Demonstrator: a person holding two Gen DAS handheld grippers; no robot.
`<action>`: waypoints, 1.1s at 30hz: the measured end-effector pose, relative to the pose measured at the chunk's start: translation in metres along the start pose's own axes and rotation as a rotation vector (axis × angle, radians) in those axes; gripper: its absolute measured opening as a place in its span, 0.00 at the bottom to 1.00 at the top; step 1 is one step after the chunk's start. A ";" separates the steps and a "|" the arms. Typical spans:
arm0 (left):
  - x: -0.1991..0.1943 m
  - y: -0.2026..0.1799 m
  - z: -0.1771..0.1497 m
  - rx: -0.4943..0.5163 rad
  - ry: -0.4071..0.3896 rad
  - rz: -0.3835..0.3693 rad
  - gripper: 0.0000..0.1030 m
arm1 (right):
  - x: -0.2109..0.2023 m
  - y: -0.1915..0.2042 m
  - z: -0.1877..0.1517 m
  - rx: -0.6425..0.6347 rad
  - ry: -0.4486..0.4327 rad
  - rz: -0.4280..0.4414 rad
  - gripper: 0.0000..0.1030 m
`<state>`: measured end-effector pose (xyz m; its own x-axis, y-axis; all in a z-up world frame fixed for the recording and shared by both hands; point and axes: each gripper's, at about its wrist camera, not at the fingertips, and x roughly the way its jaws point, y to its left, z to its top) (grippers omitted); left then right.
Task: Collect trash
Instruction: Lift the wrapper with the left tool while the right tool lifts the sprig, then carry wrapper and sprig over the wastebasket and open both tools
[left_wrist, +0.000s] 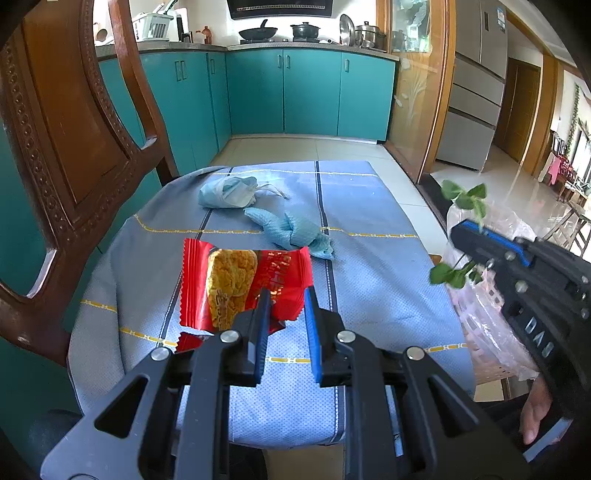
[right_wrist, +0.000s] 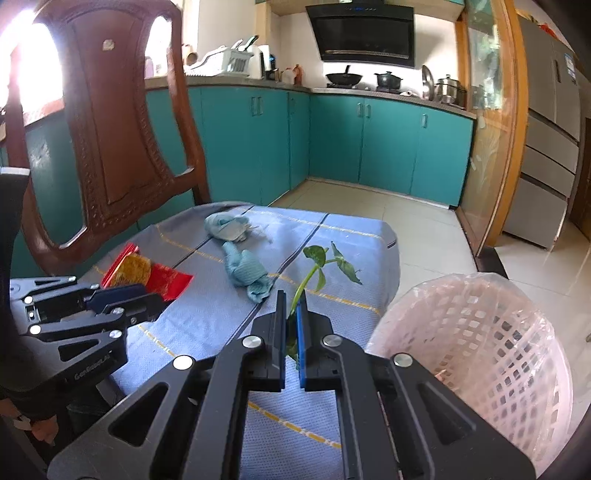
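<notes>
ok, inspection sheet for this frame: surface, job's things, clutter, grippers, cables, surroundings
Surface: blue tablecloth with dark and yellow stripes, wrinkled at the far left corner.
Job's things: red snack wrapper; twisted blue cloth; crumpled face mask; leafy green sprig; pink mesh bin with a plastic liner beside the table on the right.
Clutter: nothing seen.
Grippers: left gripper open, fingers at the wrapper's near edge; right gripper shut on the sprig's stem, not yet over the bin.
Cables: nothing seen.
Surroundings: carved wooden chair at the table's left; teal kitchen cabinets; fridge.
</notes>
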<state>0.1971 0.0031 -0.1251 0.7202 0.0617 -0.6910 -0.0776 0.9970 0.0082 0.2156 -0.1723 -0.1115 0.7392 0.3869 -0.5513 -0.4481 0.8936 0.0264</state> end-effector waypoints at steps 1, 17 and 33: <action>-0.001 0.000 0.000 0.000 -0.001 -0.003 0.19 | -0.003 -0.007 0.002 0.023 -0.010 -0.001 0.05; 0.003 -0.097 0.038 0.124 -0.014 -0.343 0.19 | -0.036 -0.157 -0.046 0.421 0.146 -0.232 0.06; 0.031 -0.179 0.026 0.225 0.118 -0.544 0.45 | -0.066 -0.202 -0.063 0.684 0.046 -0.218 0.59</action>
<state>0.2511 -0.1719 -0.1297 0.5334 -0.4536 -0.7140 0.4380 0.8702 -0.2257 0.2253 -0.3928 -0.1326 0.7470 0.1870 -0.6379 0.1338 0.8977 0.4199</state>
